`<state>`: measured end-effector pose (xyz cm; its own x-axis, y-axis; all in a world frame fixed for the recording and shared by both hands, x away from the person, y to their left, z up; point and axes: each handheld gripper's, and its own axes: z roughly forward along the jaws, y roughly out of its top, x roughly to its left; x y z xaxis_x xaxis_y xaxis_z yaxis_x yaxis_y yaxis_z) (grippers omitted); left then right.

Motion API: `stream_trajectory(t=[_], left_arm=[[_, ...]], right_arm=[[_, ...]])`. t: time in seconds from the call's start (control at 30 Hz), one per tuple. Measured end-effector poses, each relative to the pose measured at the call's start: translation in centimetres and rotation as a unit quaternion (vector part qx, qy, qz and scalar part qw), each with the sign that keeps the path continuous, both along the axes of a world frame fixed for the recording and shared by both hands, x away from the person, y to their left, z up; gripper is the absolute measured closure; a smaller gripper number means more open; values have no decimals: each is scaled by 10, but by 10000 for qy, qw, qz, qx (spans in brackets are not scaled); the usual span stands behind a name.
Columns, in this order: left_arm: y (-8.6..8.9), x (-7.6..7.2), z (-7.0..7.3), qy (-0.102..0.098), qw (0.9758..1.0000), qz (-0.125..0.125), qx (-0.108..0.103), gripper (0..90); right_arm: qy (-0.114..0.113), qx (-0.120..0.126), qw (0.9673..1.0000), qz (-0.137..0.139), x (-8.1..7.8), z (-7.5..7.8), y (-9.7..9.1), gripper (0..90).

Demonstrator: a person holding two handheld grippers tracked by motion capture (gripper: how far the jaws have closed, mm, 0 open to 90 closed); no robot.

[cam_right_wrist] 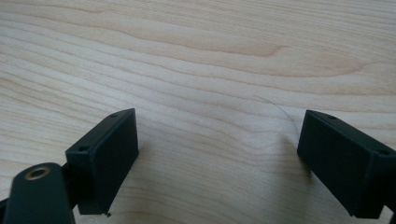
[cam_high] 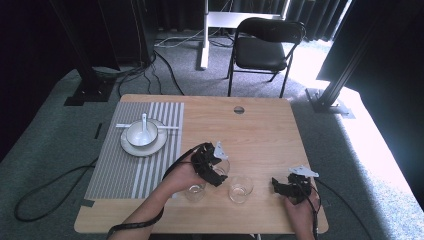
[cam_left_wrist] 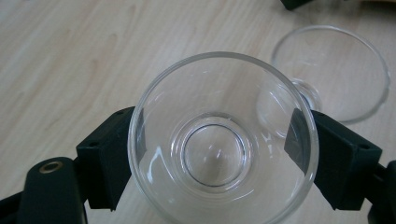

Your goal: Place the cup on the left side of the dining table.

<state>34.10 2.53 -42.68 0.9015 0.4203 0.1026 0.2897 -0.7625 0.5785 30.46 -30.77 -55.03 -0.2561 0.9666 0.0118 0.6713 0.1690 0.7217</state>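
The left tool [cam_left_wrist: 212, 154] holds a small clear glass cup [cam_left_wrist: 223, 140], with one black jaw pressed on each side of it. In the high view this left tool [cam_high: 212, 167] is near the front middle of the wooden worktop [cam_high: 260, 130]. The cup [cam_high: 196, 191] looks to be lifted a little off the wood, but that is hard to tell for sure.

A second glass cup [cam_high: 240, 189] stands on the worktop just to the right of the first one. It is also in the left gripper view, just past the held cup [cam_left_wrist: 343, 70]. The two cups are close but do not seem to touch.

The right tool [cam_right_wrist: 217, 154] has its jaws wide apart with nothing between them, just bare wood. It rests at the near right of the worktop [cam_high: 292, 186].

Far to the left, a striped mat [cam_high: 120, 170] holds a white plate [cam_high: 131, 146], a white bowl [cam_high: 136, 136] and a white spoon [cam_high: 145, 125].

So the grab is done. My guess is that the cup should go by the plate on the mat. That carry is still left, and the second cup has not been picked up.
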Motion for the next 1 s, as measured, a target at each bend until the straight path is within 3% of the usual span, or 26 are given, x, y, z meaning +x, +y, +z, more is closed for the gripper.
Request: stream_trajectory(t=[0.33,0.47,0.6,0.7,1.0], left_arm=[[15,13,12,-140,9993,309,-136,185],[29,20,18,-206,9981,556,-145,186],[38,23,20,-231,9975,644,-165,186],[52,25,22,-317,9957,851,-161,185],[82,28,28,-317,9929,1140,-110,185]], right_arm=[[-5,-1,10000,2,0,0,0,119],[-5,-3,10000,2,0,0,0,119],[-4,-4,10000,3,0,0,0,119],[-4,-3,10000,2,0,0,0,119],[-2,-4,10000,3,0,0,0,119]])
